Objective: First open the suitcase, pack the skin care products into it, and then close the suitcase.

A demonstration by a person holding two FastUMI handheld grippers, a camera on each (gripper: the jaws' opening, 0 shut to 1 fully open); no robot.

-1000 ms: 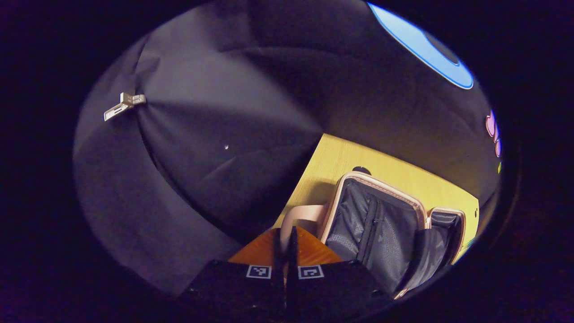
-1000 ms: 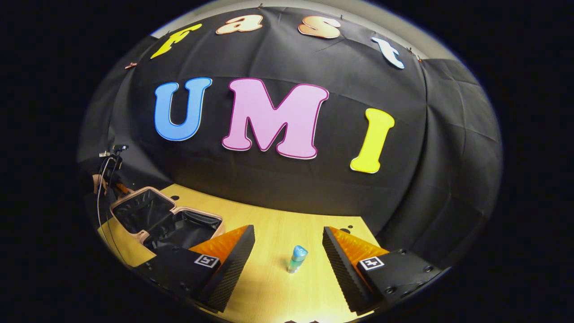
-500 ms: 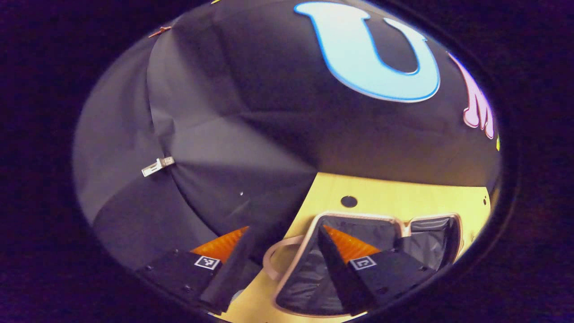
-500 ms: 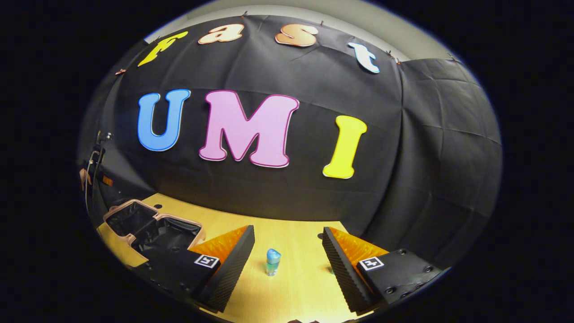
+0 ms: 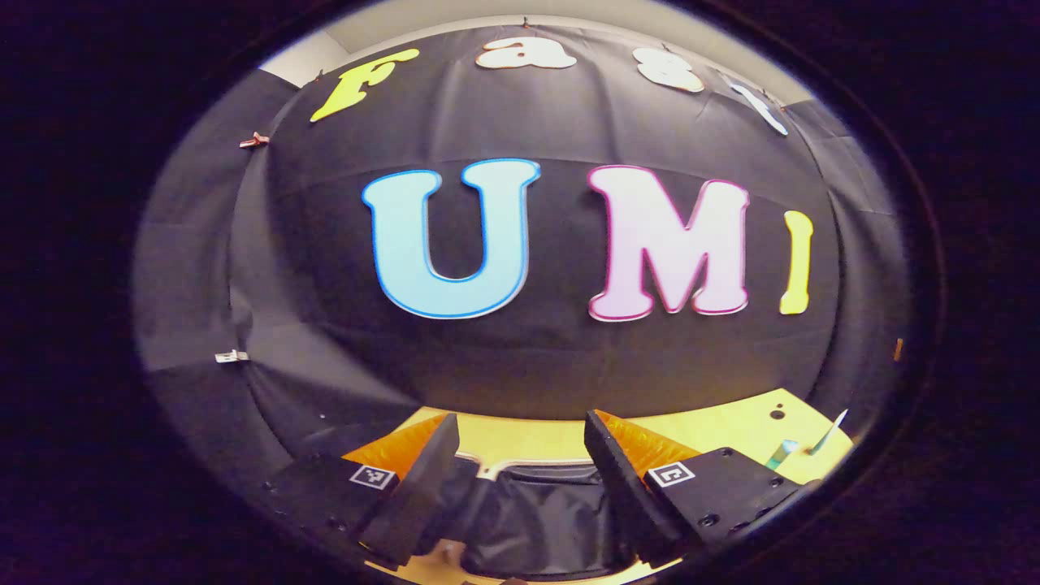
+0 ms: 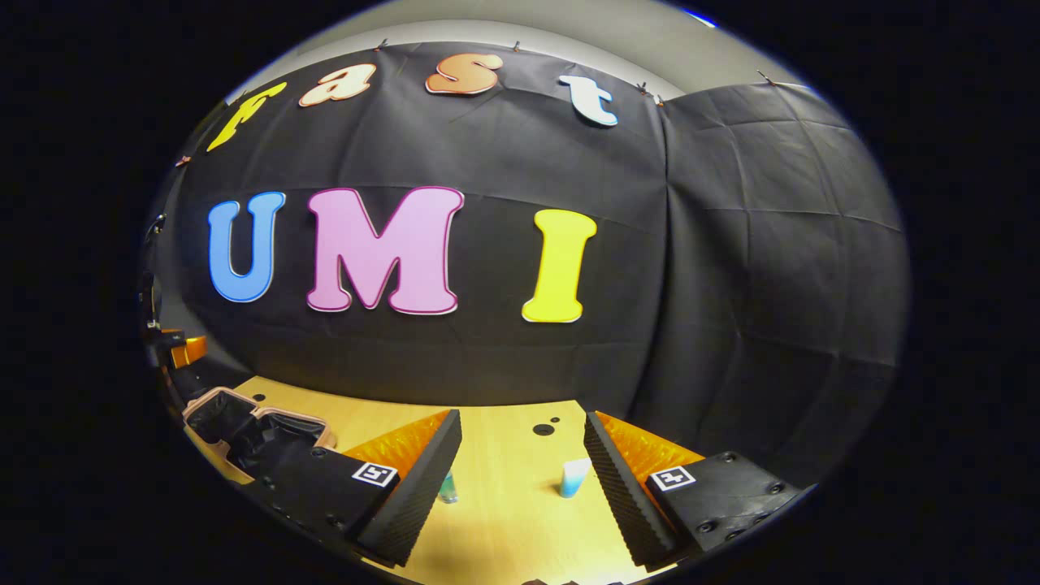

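Left gripper [image 5: 520, 467]: jaws wide, nothing between them, hovering over the open suitcase [image 5: 528, 512], whose dark lining runs from 5 to 7 o'clock in the left gripper view. Near rim of the suitcase cut off at the bottom edge; far rim seen as a pale strip between the fingers against the table [image 5: 731, 426]. At 4 o'clock, a small bottle [image 5: 782, 452] and a thin pale item beside it, both squeezed at the lens edge and hard to identify. Right gripper [image 6: 520, 467]: jaws wide, empty, held above the table [image 6: 504, 520]. In the right gripper view, one teal bottle [image 6: 447, 486] partly hidden behind the left finger [image 6: 410, 504]; a second tube [image 6: 574, 477], blue at the base, standing upright just beside the right finger [image 6: 626, 504], not touching as far as can be judged. Suitcase [image 6: 244, 414] at 8 o'clock, open, its near part masked by the gripper body. Left gripper's orange part [image 6: 183, 349] at 9 o'clock, mostly cropped by the lens edge.
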